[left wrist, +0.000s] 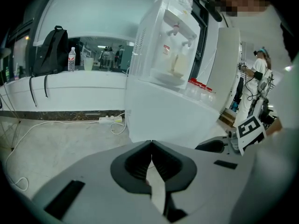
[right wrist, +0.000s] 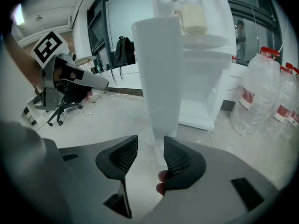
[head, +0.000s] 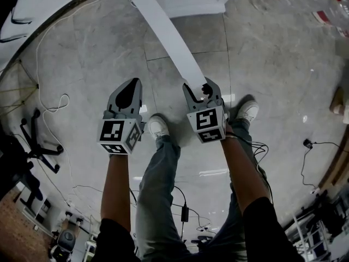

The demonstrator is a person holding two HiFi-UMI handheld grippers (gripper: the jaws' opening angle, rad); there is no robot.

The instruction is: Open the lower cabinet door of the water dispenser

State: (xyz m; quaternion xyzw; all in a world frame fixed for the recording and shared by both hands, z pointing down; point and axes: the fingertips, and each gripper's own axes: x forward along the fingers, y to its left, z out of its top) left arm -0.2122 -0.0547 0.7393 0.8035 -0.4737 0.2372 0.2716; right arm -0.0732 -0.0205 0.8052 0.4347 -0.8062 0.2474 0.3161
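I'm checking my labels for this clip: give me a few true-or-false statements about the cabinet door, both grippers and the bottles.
1. The lower cabinet door stands swung out from the water dispenser. True.
2. The left gripper has its jaws wide apart. False: they are together, with nothing between them.
3. Red-capped water bottles stand on the floor beside the dispenser. True.
4. The right gripper is closed tight. False: its jaws stand apart, at the door's edge.

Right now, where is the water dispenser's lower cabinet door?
In the head view the lower cabinet door stands swung open, reaching from the water dispenser at the top down to the right tool, its free edge by that tool's parted jaws.
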